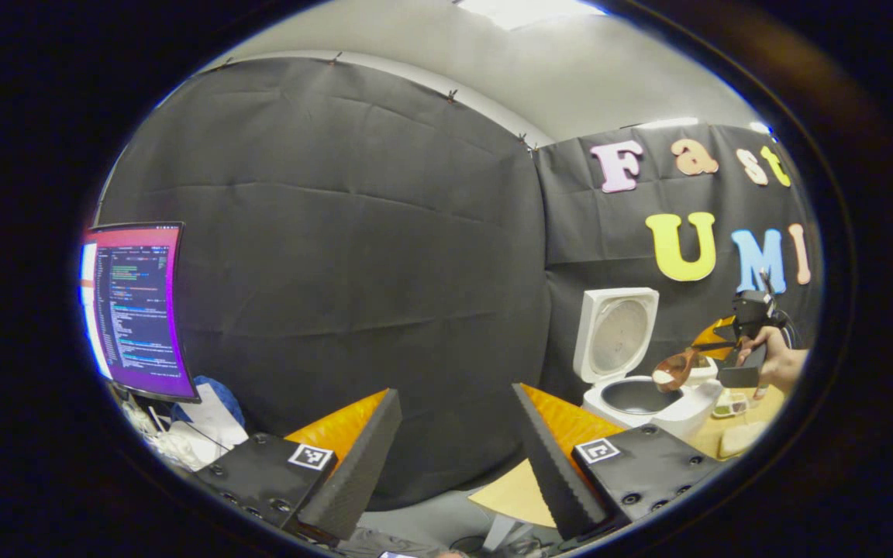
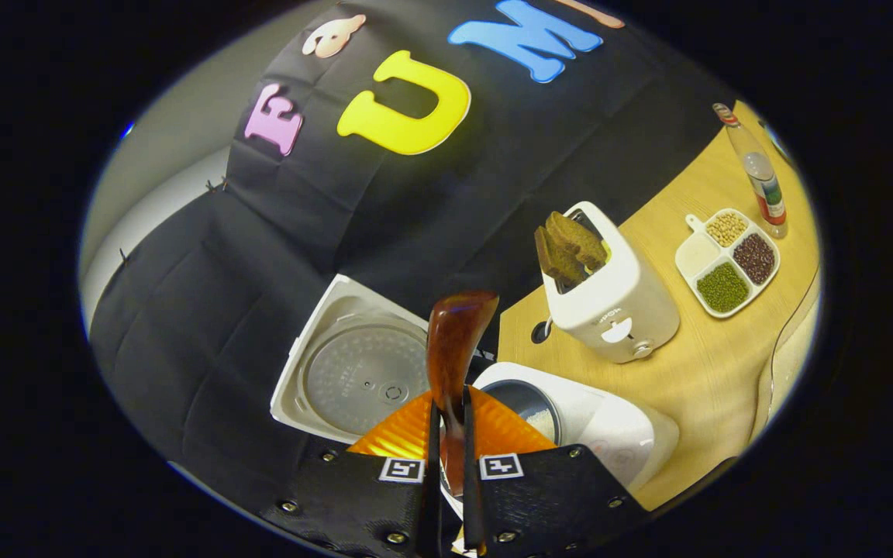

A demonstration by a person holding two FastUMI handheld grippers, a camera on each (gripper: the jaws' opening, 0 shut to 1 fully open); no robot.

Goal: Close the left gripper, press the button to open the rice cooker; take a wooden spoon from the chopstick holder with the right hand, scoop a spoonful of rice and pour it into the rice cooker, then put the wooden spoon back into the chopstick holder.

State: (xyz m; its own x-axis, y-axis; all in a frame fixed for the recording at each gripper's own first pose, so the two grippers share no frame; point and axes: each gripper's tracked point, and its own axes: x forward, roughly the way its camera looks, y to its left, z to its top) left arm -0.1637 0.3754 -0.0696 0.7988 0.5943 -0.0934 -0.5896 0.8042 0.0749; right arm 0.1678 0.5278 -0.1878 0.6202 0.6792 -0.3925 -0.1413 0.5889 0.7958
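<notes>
One wooden spoon (image 2: 453,349) clamped in right gripper (image 2: 447,457) above one lid-up rice cooker (image 2: 570,418); left gripper (image 1: 450,457) agape.

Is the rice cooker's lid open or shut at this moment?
Open: the lid stands raised behind the rice cooker, baring the inner pot.

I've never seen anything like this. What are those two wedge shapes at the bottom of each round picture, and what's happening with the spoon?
No robot here: a person holds a two-finger gripper in each hand, each carrying a camera. The wedges are that gripper's own fingers. In the left gripper view, the left gripper is open and empty; farther off a hand tips a wooden spoon holding rice over the open rice cooker. In the right gripper view, the right gripper clamps that spoon. On the table stand a toaster with bread, a divided dish of grains and a bottle.
</notes>
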